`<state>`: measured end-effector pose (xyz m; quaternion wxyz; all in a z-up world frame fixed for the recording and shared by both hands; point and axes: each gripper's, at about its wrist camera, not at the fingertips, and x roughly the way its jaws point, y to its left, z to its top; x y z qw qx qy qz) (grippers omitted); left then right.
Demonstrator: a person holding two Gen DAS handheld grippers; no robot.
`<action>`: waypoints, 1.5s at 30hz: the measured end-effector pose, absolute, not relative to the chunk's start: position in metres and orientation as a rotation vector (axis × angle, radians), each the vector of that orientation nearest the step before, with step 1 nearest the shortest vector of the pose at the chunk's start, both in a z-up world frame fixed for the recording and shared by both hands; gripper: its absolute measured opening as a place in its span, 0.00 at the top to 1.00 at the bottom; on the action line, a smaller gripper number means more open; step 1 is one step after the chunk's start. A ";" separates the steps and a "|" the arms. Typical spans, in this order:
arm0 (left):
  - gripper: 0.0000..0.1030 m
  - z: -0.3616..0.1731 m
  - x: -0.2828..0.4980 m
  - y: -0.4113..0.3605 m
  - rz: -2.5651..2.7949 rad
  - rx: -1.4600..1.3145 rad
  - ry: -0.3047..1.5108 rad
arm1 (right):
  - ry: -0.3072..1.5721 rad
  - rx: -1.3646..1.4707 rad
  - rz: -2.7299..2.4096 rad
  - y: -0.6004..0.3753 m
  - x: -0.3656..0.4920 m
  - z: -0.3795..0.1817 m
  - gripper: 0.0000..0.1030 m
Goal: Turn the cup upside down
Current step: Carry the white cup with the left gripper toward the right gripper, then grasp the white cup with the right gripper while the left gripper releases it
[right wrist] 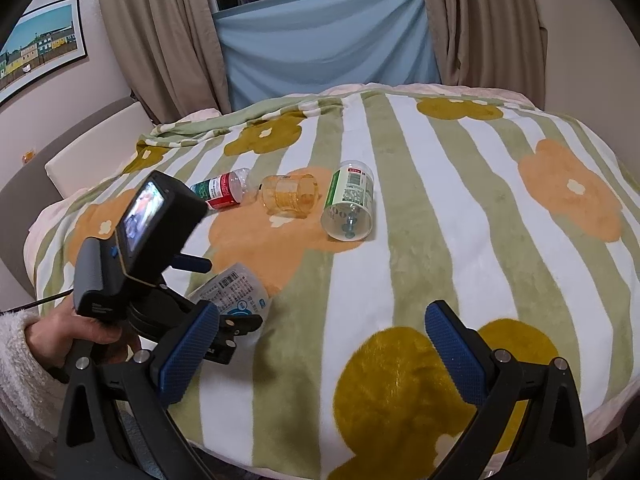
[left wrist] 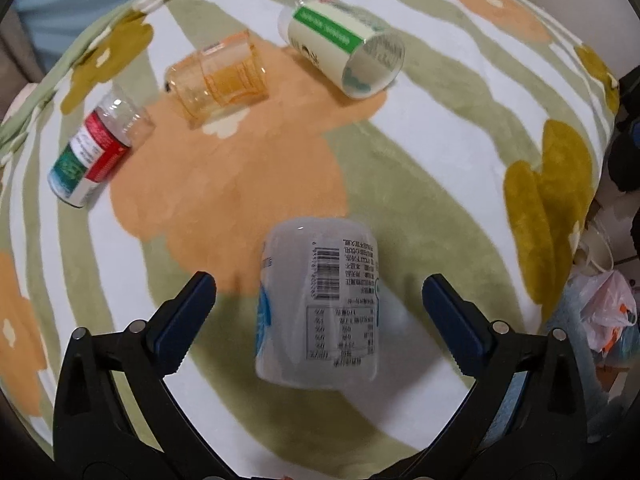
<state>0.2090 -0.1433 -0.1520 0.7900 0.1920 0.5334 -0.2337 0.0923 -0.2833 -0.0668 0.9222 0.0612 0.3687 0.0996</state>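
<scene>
A clear plastic cup with a white printed label and barcode (left wrist: pixel 320 304) lies on its side on the blanket, between the fingers of my open left gripper (left wrist: pixel 320 304) without touching them. In the right wrist view the same cup (right wrist: pixel 236 292) shows partly hidden behind the left gripper body (right wrist: pixel 132 248). An orange clear cup (left wrist: pixel 220 76) (right wrist: pixel 290 194), a green-labelled cup (left wrist: pixel 344 48) (right wrist: pixel 350 204) and a red-and-green-labelled cup (left wrist: pixel 94 152) (right wrist: pixel 222 188) lie on their sides farther back. My right gripper (right wrist: pixel 320 352) is open and empty above the blanket's near edge.
A striped green-and-white blanket with orange and mustard flowers (right wrist: pixel 440 220) covers the bed. Curtains and a blue cloth (right wrist: pixel 320 40) hang behind it. Bags and clutter (left wrist: pixel 608 308) sit past the bed's right edge.
</scene>
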 end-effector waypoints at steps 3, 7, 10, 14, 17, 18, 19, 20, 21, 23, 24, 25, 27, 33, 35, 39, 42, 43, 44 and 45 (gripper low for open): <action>0.00 -0.135 0.200 -0.136 -0.489 0.402 1.107 | 0.757 0.124 0.207 -0.281 0.092 -0.063 0.00; 0.00 -0.111 0.188 -0.121 -0.456 0.371 1.046 | 0.747 0.110 0.200 -0.274 0.095 -0.054 0.00; 0.00 -0.094 0.180 -0.103 -0.431 0.303 1.005 | 0.746 0.121 0.199 -0.267 0.100 -0.046 0.00; 0.00 -0.082 0.174 -0.077 -0.409 0.227 0.977 | 0.780 0.199 0.211 -0.258 0.119 -0.036 0.00; 0.00 -0.082 0.167 -0.067 -0.399 0.249 0.958 | 0.850 0.317 0.251 -0.249 0.142 -0.039 0.00; 0.00 -0.082 0.166 -0.065 -0.399 0.259 0.956 | 0.877 0.364 0.268 -0.246 0.150 -0.042 0.00; 0.00 -0.083 0.164 -0.063 -0.399 0.267 0.952 | 0.905 0.413 0.284 -0.243 0.158 -0.048 0.00; 0.00 -0.084 0.162 -0.060 -0.402 0.273 0.950 | 0.935 0.456 0.291 -0.239 0.165 -0.055 0.00; 0.00 -0.084 0.161 -0.059 -0.407 0.274 0.949 | 0.962 0.486 0.292 -0.235 0.171 -0.061 0.00; 0.00 -0.086 0.160 -0.054 -0.420 0.269 0.949 | 1.033 0.543 0.301 -0.226 0.185 -0.076 0.00; 0.00 -0.087 0.160 -0.051 -0.429 0.265 0.951 | 1.069 0.565 0.301 -0.221 0.192 -0.084 0.00; 0.00 -0.088 0.160 -0.049 -0.435 0.264 0.952 | 1.104 0.580 0.294 -0.217 0.198 -0.091 0.00; 0.00 -0.090 0.159 -0.045 -0.443 0.270 0.951 | 1.180 0.589 0.274 -0.208 0.210 -0.106 0.00; 0.00 -0.096 0.159 -0.035 -0.470 0.284 0.950 | 1.356 0.523 0.224 -0.189 0.232 -0.130 0.19; 0.00 -0.098 0.160 -0.031 -0.479 0.277 0.950 | 1.413 0.535 0.203 -0.187 0.237 -0.139 0.23; 0.00 -0.100 0.162 -0.026 -0.494 0.270 0.949 | 1.490 0.567 0.158 -0.192 0.237 -0.153 0.26; 0.00 -0.102 0.165 -0.025 -0.507 0.270 0.950 | 1.515 0.583 0.128 -0.197 0.237 -0.159 0.30; 0.00 -0.103 0.165 -0.024 -0.510 0.272 0.950 | 1.518 0.589 0.120 -0.198 0.237 -0.160 0.33; 0.00 -0.104 0.166 -0.024 -0.514 0.274 0.949 | 1.521 0.602 0.115 -0.200 0.238 -0.161 0.33; 0.00 -0.104 0.166 -0.024 -0.517 0.276 0.949 | 1.523 0.616 0.114 -0.201 0.238 -0.162 0.33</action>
